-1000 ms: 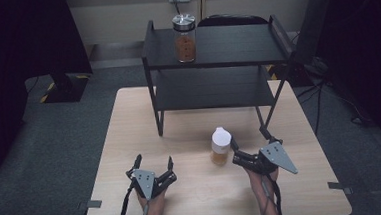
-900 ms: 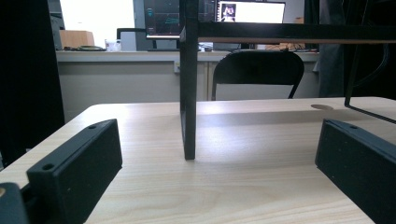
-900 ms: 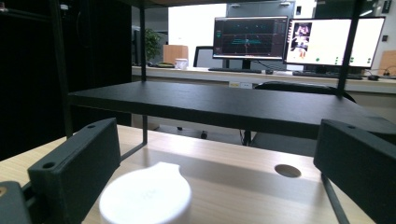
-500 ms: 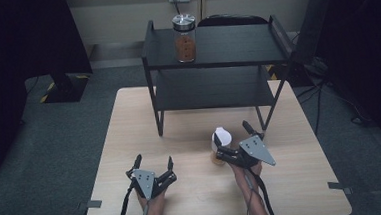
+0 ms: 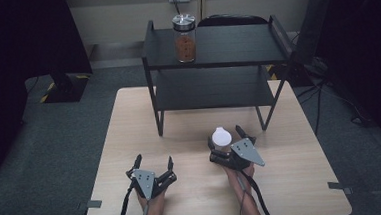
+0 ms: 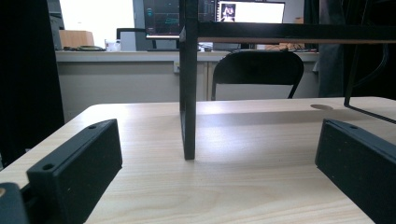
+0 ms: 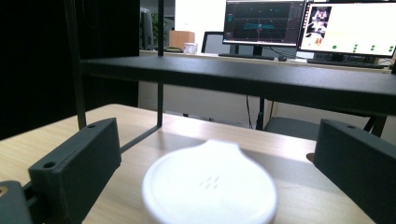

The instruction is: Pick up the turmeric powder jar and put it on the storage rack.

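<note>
A small bottle with a white cap [image 5: 221, 135] stands on the wooden table [image 5: 129, 121] in front of the black shelf. My right gripper [image 5: 225, 136] is open, one jaw on each side of the bottle. In the right gripper view the white cap [image 7: 210, 191] sits low between the jaws of the right gripper [image 7: 215, 168], with a gap on each side. My left gripper [image 5: 154, 160] rests open near the table's front edge with nothing in it. In the left gripper view, the left gripper [image 6: 219, 163] faces a shelf leg [image 6: 188, 93].
A two-level black shelf [image 5: 215, 48] stands at the back of the table. On its top level is a glass jar [image 5: 184, 37] with a metal lid and brown contents. A black chair [image 6: 254, 70] stands behind the table. Monitors [image 7: 299, 28] glow beyond.
My right gripper has moved left and forward from beside the bottle, so its jaws now stand on both sides of the bottle. The left gripper has not moved.
</note>
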{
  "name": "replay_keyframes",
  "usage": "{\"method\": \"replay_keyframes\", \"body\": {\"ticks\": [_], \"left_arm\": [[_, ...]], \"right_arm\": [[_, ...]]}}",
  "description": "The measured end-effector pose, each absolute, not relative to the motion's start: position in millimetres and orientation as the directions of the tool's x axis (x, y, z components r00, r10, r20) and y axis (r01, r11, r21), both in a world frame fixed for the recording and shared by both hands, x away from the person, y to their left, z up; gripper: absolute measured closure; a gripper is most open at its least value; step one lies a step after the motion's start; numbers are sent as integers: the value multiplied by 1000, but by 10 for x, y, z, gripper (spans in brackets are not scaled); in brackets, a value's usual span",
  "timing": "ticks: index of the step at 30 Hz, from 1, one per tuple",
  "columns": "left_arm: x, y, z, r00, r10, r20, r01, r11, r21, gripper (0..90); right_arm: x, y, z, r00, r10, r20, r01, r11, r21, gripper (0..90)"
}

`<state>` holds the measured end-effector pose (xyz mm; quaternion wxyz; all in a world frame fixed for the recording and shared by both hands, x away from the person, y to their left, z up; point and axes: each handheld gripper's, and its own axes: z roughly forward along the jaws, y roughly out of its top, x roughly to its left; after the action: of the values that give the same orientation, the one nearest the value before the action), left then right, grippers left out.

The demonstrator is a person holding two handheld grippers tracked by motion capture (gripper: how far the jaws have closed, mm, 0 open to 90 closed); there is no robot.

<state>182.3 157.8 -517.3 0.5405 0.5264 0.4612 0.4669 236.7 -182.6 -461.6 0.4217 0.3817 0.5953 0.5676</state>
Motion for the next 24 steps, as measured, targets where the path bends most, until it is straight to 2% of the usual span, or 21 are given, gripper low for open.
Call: {"method": "replay_keyframes", "body": {"ticks": [6,12,19,24], "left_arm": [[1823,1578,-5173,138,990,-7,-19,10,1000,0],[1823,1578,-5173,139,990,-7,-19,10,1000,0],[1824,1584,-5173,143,990,-7,-20,10,1000,0],[1823,1580,-5173,141,990,-7,-19,10,1000,0]], "right_arm": [[2323,-1782,-4718,-339,938,-69,-14,69,998,33],[2314,-1723,-4759,-316,948,-40,40,55,998,55],[2315,-1723,-4745,-313,950,-20,63,42,997,154],[2341,-1743,-4727,-310,951,9,90,20,996,164]]}}
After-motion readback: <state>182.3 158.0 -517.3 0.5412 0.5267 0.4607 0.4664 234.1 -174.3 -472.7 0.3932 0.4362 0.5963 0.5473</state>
